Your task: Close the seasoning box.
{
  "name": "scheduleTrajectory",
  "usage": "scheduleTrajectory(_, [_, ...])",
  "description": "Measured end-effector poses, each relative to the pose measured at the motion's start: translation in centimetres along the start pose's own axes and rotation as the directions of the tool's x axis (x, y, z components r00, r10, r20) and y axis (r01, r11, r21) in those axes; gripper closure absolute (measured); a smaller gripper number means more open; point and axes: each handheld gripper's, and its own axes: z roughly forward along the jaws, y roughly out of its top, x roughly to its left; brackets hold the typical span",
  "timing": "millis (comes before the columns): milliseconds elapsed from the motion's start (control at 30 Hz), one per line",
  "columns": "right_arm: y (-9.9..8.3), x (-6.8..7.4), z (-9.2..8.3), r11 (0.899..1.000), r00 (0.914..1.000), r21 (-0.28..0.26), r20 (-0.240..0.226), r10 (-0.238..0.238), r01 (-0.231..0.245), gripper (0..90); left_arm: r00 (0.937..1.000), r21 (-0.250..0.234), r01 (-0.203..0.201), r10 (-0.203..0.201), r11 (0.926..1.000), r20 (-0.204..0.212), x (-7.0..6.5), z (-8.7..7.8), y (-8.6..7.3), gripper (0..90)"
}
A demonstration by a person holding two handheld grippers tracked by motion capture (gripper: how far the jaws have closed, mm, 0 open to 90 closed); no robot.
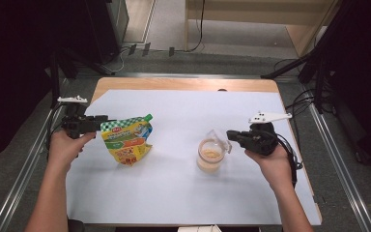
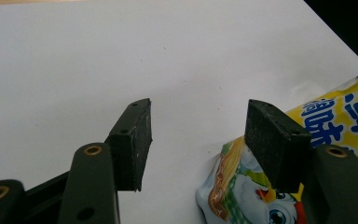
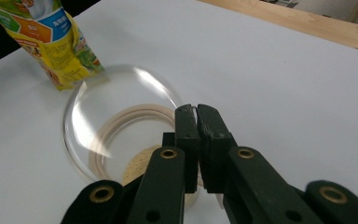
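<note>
Right gripper [image 3: 197, 112]: jaws pinched on the rim of the jar [image 1: 209, 156].
Left gripper [image 2: 198, 140]: jaws apart — pouch [image 1: 126, 138], left of the jar, against one jaw.

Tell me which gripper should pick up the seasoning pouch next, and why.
Left. The left gripper sits right at the pouch, jaws open beside its edge. The right gripper is shut on the rim of the clear cup, across the table.

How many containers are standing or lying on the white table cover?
2. A yellow pouch with a green cap is at the left, by the left gripper. A clear jar with beige powder stands at the right, its rim pinched by the right gripper. None looks hidden.
</note>
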Motion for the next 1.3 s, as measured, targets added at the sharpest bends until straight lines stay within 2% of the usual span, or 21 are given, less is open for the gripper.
scheduleTrajectory(300, [-0.1, -0.3, 0.0, 1.000, 1.0000, 0.014, 0.007, -0.006, 0.006, 75.9, 1.0000, 0.006, -0.003, 0.003, 1.0000, 0.000, -0.1, 0.2, -0.1, 42.0])
scheduleTrajectory(400, [-0.3, -0.9, 0.0, 1.000, 0.9999, 0.023, 0.014, -0.004, 0.003, 69.8, 1.0000, 0.013, -0.009, 0.009, 0.9999, 0.000, -0.2, 0.4, -0.1, 41.9])
scheduleTrajectory(633, [-1.1, -2.6, -0.3, 1.000, 0.9986, 0.010, 0.048, 0.022, -0.023, 56.3, 0.9999, 0.015, -0.011, 0.011, 0.9998, 0.001, -0.3, 0.5, -0.2, 41.0])
scheduleTrajectory(833, [-2.2, -4.2, -0.7, 1.000, 0.9950, -0.008, 0.096, 0.026, -0.026, 51.3, 0.9999, 0.022, -0.013, 0.013, 0.9997, 0.003, -0.3, 0.6, -0.2, 40.8])
scheduleTrajectory(1200, [-3.9, -6.6, -1.1, 0.995, 0.9896, -0.027, 0.107, 0.096, -0.094, 42.9, 0.9999, 0.018, -0.009, 0.009, 0.9998, 0.006, -0.2, 0.6, -0.2, 40.8])
scheduleTrajectory(1300, [-4.5, -7.1, -1.1, 0.994, 0.9843, -0.045, 0.143, 0.103, -0.098, 39.2, 0.9999, 0.019, -0.011, 0.011, 0.9998, 0.008, -0.2, 0.6, -0.2, 40.8])
